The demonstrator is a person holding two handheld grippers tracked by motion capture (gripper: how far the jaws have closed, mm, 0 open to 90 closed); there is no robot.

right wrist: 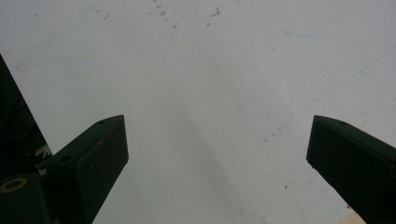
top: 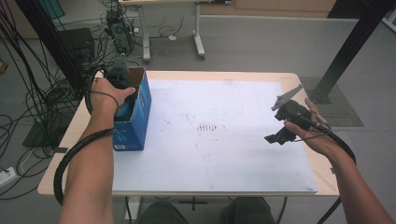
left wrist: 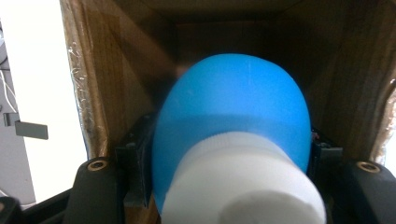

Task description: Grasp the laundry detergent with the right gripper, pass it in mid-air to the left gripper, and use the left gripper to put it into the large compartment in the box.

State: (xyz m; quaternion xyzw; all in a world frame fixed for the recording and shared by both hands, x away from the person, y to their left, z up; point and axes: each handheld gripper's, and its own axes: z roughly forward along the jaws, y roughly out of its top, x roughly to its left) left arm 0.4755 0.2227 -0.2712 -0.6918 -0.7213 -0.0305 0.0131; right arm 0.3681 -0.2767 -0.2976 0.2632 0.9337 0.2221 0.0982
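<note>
A blue cardboard box [top: 135,116] with open top flaps stands at the table's left edge. My left gripper [top: 122,95] reaches down into it, shut on a blue bottle [left wrist: 233,116] with a white cap [left wrist: 243,182]; the bottle points into the brown inside of the box [left wrist: 116,60]. A bit of the blue bottle [top: 123,111] shows at the box's mouth. My right gripper [top: 280,126] hovers over the right side of the white mat [top: 210,130], open, with nothing between its jaws [right wrist: 217,154].
The wooden table [top: 322,172] shows around the mat. Black cables [top: 37,98] hang and lie on the floor at the left. A black frame post [top: 350,46] stands at the far right, and another table's legs [top: 198,37] stand beyond.
</note>
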